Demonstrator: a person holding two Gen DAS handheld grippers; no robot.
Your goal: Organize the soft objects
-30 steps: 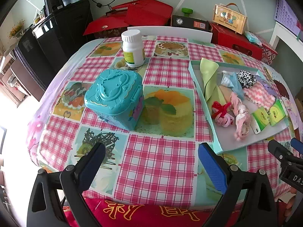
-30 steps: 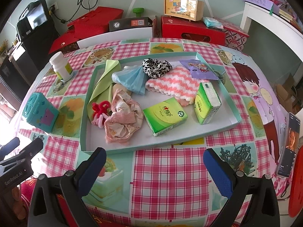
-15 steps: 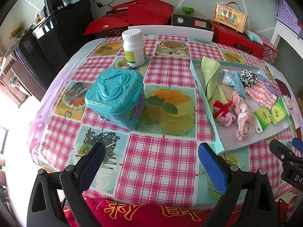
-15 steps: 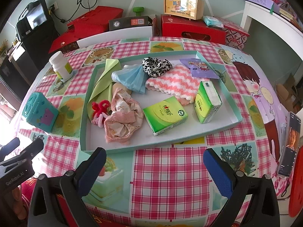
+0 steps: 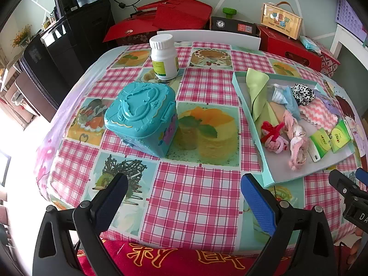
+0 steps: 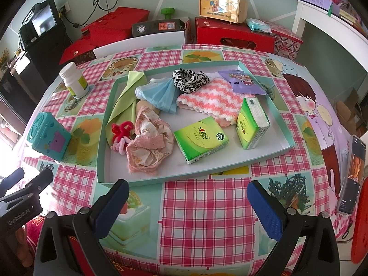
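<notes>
Nearest the cameras, both tools are spread wide and hold nothing. The left gripper [image 5: 184,197] hangs over the near edge of the checked tablecloth [image 5: 195,197], and the right gripper [image 6: 187,203] does the same just in front of the shallow teal tray [image 6: 281,119]. In the right wrist view the side of the left tool bears the words "GenRobot.AI"; in the left wrist view the right tool shows only the letters "DA". A red cloth with gold characters lies at the table's near edge, too cut off to read.

Just beyond the right gripper, inside the tray, lie the soft things: a crumpled pink garment [image 6: 147,145] nearest, touching a red and pink fuzzy tie [image 6: 119,135] on its left, with a green tissue pack [image 6: 201,139] flat beside it and a second tissue pack [image 6: 251,124] standing on its side further right. Their printing is too small to read. Behind them are a light green cloth [image 6: 126,101], a blue face mask [image 6: 158,94], a pink-and-white striped cloth [image 6: 208,99], a black-and-white spotted scrunchie [image 6: 189,79] and a purple cartoon packet [image 6: 243,81].

Ahead of the left gripper, well apart from the tray, stands a turquoise toy case [image 5: 141,117], then a white bottle [image 5: 164,57] with a green label.
</notes>
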